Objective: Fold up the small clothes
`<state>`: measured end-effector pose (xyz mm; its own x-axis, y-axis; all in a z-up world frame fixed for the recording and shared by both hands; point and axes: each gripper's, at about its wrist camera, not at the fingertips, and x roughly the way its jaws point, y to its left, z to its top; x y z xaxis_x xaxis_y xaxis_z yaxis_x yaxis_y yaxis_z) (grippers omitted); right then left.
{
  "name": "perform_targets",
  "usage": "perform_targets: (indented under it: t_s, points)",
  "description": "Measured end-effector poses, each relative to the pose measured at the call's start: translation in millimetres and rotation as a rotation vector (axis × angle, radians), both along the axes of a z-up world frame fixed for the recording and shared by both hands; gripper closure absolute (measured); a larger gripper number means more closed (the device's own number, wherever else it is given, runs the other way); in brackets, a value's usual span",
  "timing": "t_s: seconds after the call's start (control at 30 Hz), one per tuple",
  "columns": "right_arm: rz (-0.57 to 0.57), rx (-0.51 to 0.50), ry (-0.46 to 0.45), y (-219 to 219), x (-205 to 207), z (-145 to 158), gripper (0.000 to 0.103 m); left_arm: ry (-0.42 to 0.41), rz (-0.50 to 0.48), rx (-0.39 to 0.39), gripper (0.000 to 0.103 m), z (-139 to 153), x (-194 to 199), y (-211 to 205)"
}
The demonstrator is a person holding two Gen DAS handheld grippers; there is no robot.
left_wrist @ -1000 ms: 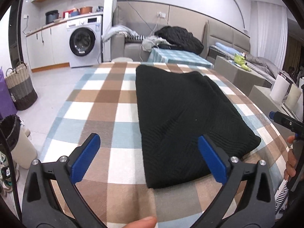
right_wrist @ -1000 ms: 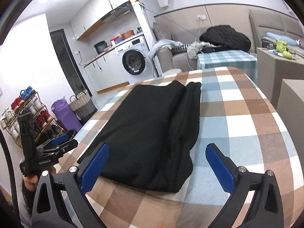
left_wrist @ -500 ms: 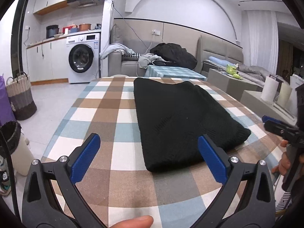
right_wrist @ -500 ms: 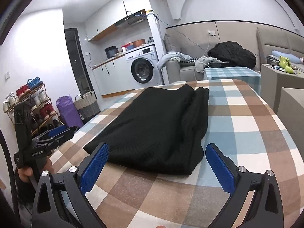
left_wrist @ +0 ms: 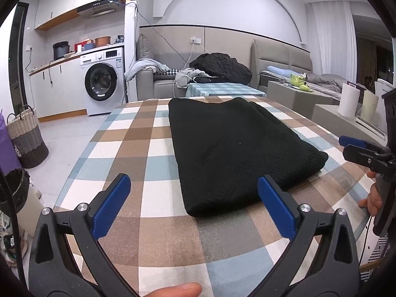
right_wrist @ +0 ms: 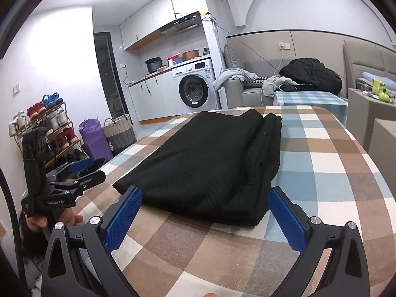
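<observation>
A: State the position of the garment relative to both tools.

B: One black knitted garment (left_wrist: pixel 237 148), folded into a long rectangle, lies flat on the checked tablecloth (left_wrist: pixel 138 148). The left gripper (left_wrist: pixel 194 199) stands before its near short edge; the right-hand blue pad overlaps that edge in view, contact not determinable. The right gripper (right_wrist: pixel 205 206) faces the same end, near the other corner.

A: Jaw condition?

B: Both spread wide, nothing held. Each carries two blue textured pads on black arms.

A: Material details?

B: Ribbed, soft knit, with one rounded fold along the right side. The cloth shows brown, blue and white squares.
</observation>
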<state>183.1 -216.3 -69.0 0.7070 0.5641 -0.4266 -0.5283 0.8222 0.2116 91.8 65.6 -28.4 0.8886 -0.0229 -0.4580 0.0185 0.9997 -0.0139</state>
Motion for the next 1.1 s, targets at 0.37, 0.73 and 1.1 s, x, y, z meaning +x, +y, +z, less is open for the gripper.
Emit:
perform_targets:
  t_s: [0.37, 0.73, 1.1]
  points:
    - [0.005, -0.017, -0.026, 1.1, -2.4, -1.2, 0.0, 0.005, 0.003, -0.034, 0.001, -1.3, 1.1, 5.0]
    - [-0.01, 0.022, -0.01, -6.0, 0.8, -2.2, 0.0, 0.013, -0.005, -0.041, 0.001, -3.1, 2.0, 5.9]
    - [-0.022, 0.02, -0.007, -6.8, 1.3, -2.3, 0.0, 0.024, -0.002, -0.043, 0.001, -4.9, 2.5, 6.9]
